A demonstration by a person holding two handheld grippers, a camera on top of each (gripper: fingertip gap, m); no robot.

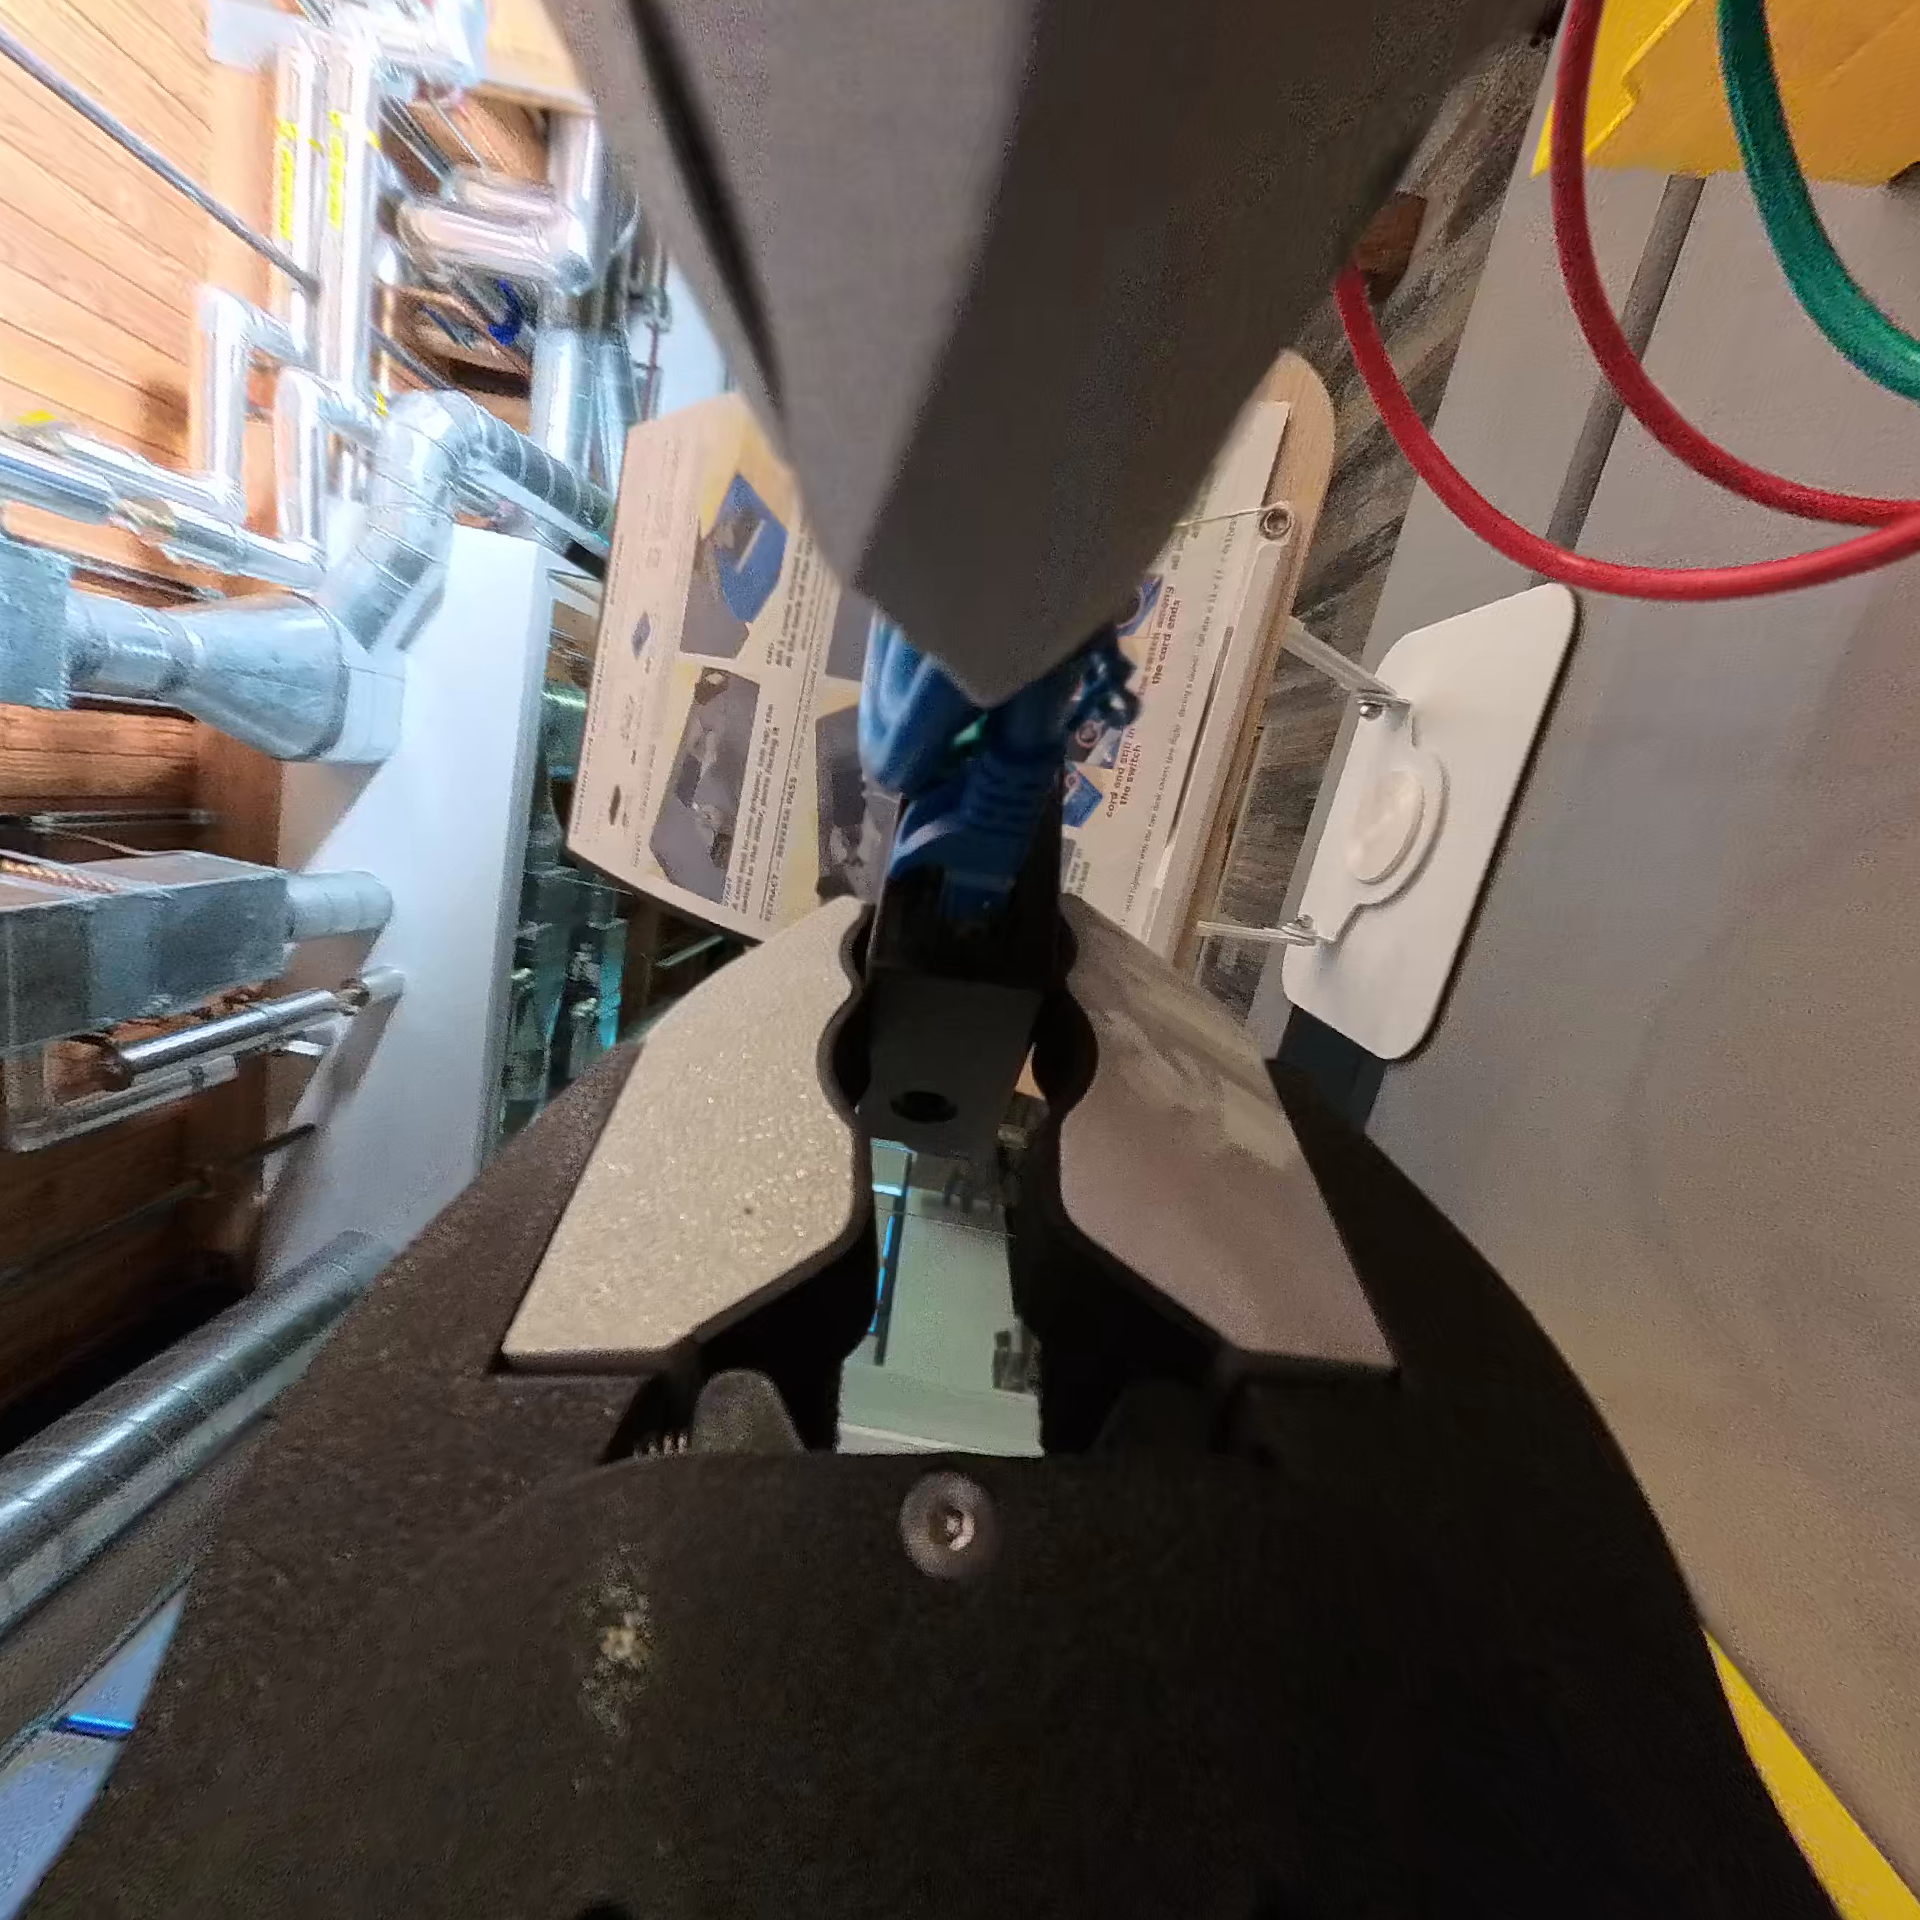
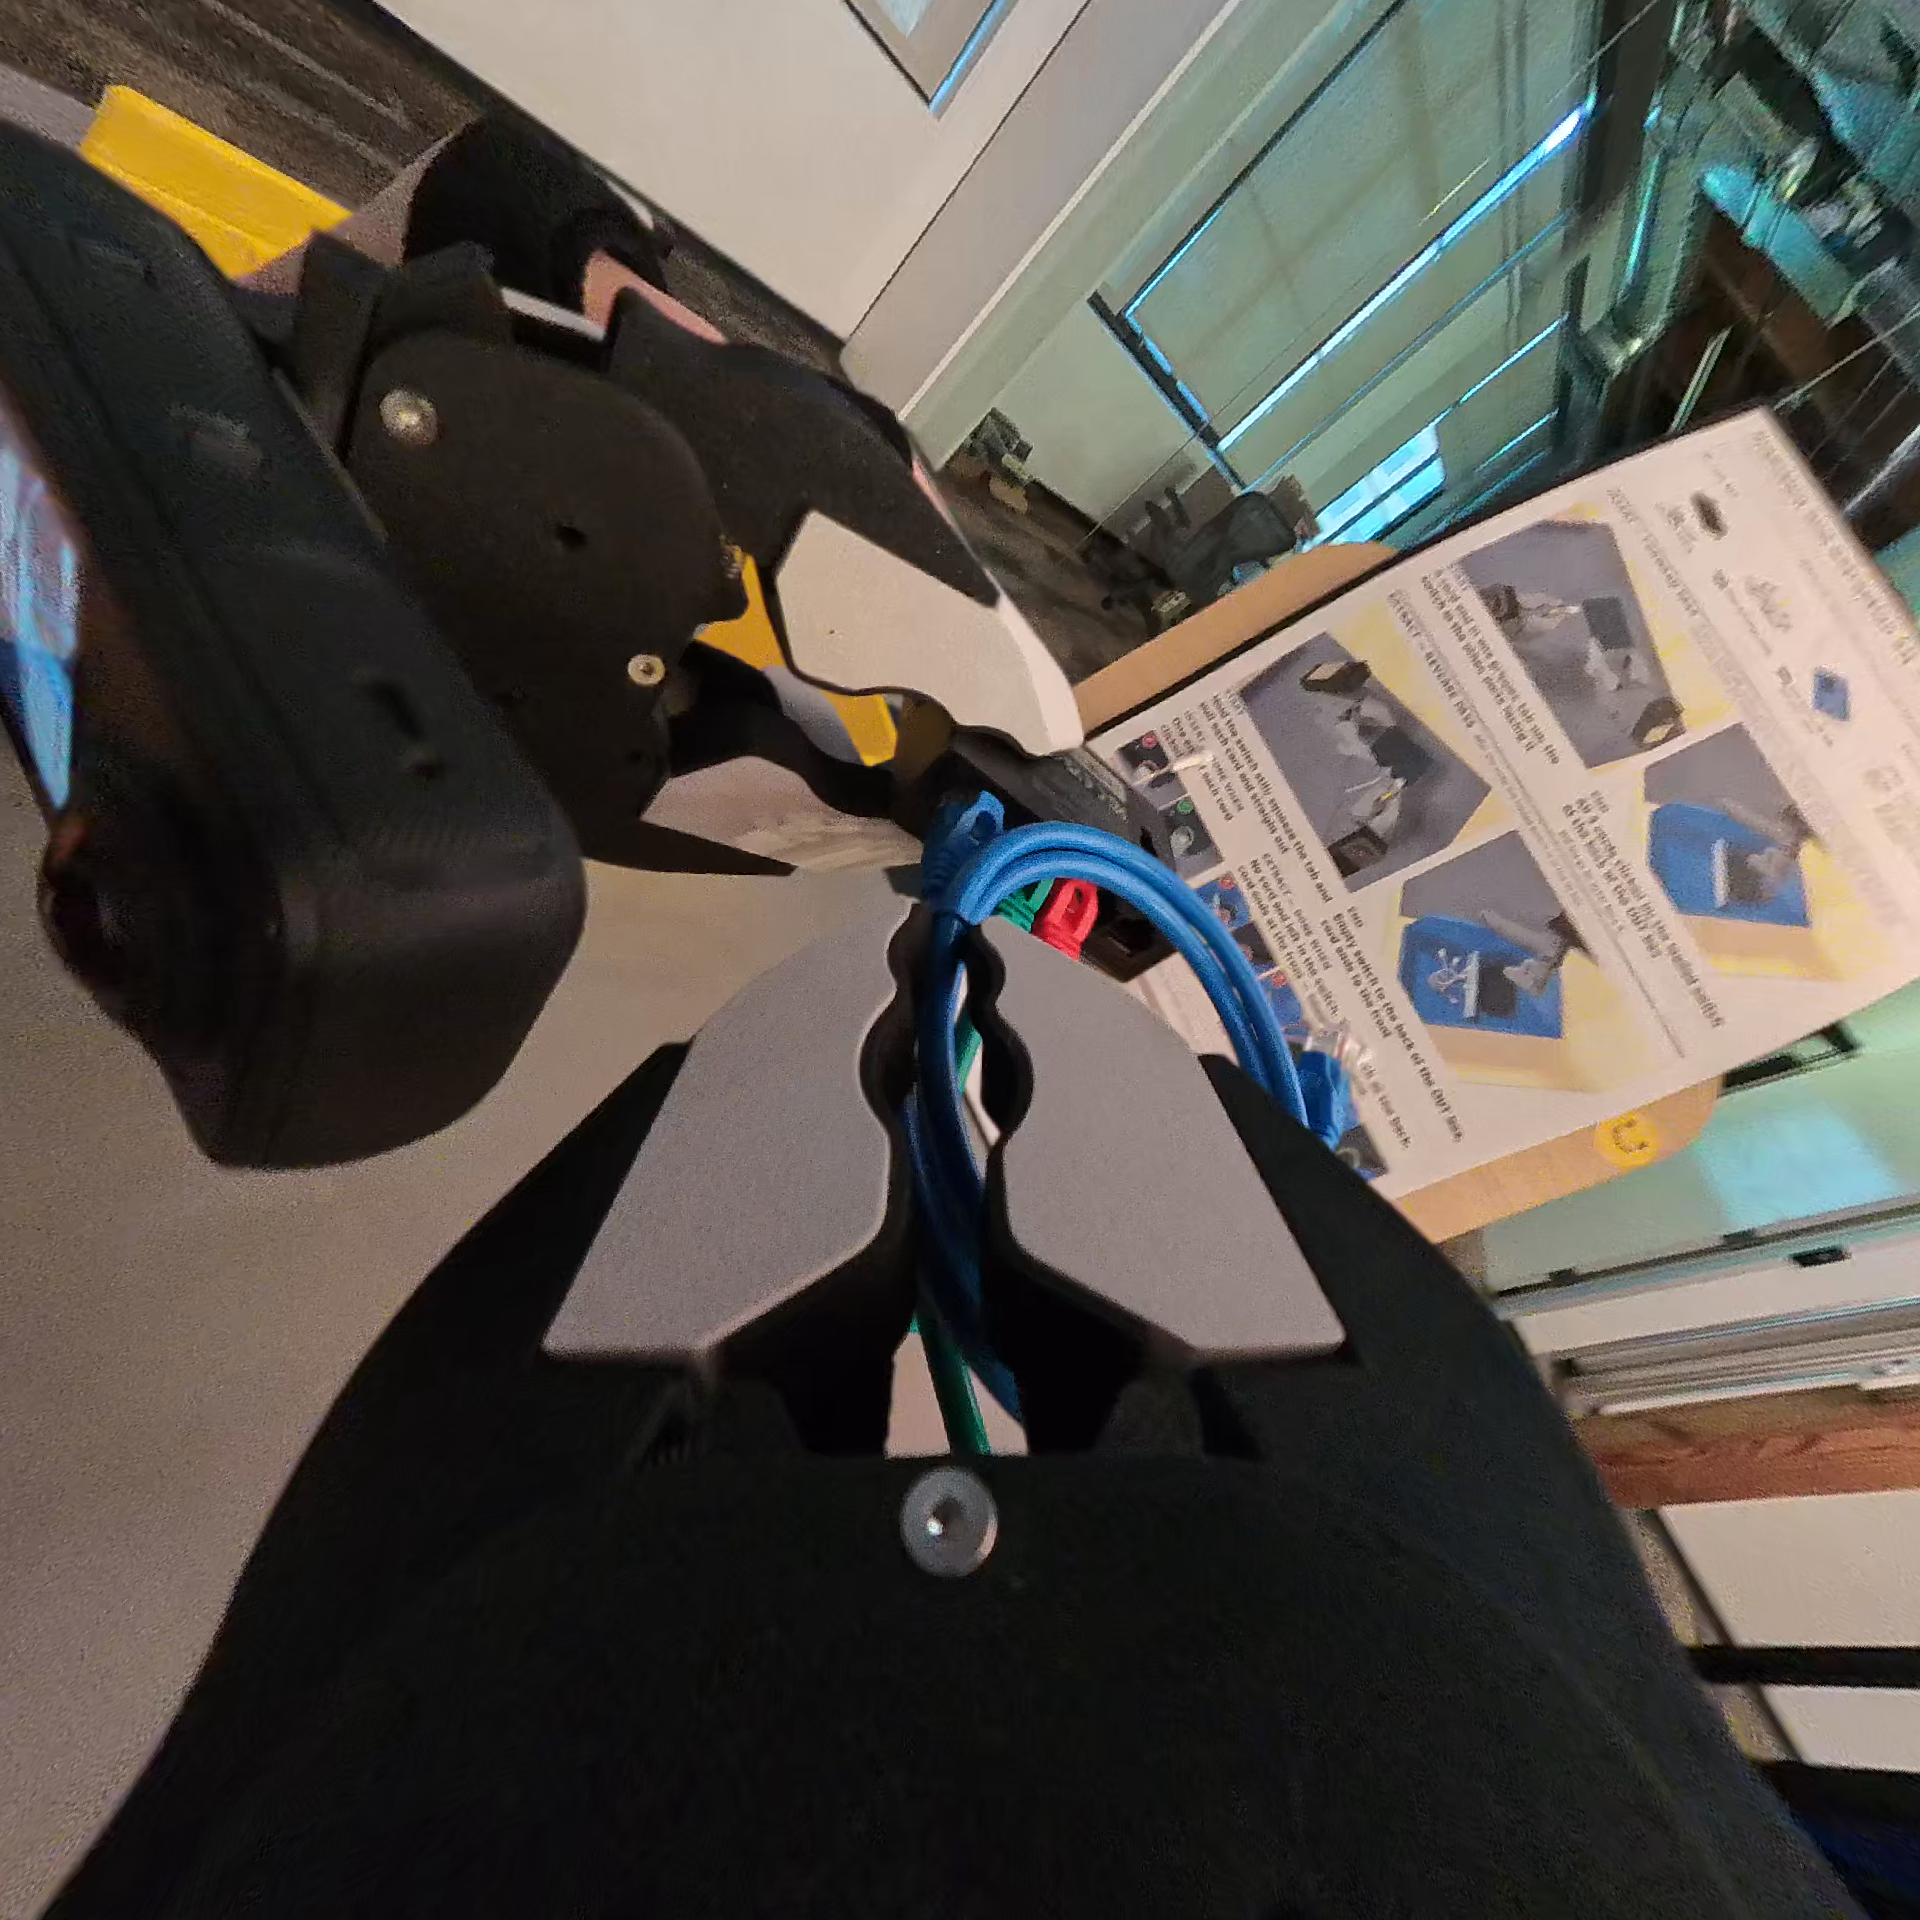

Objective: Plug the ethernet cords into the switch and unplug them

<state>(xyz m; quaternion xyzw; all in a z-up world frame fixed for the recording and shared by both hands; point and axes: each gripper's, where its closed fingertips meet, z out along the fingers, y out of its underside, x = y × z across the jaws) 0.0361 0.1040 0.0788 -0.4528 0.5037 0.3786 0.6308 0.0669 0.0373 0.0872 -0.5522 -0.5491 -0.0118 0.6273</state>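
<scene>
In the left wrist view, the left gripper (image 1: 956, 997) pinches the black switch (image 1: 951, 1039) between its grey fingertips at centre. At twelve o'clock just beyond, a blue plug (image 1: 992, 821) sits in the switch, partly hidden by the other gripper's grey finger. Red (image 1: 1621, 436) and green cords (image 1: 1808, 239) loop at two o'clock. In the right wrist view, the right gripper (image 2: 951, 997) is pressed together on the blue cord (image 2: 940, 1091). Beyond it, at twelve o'clock, red (image 2: 1070, 914) and green plugs (image 2: 1023, 902) sit in the switch. An instruction sheet (image 2: 1558, 779) stands at two o'clock.
</scene>
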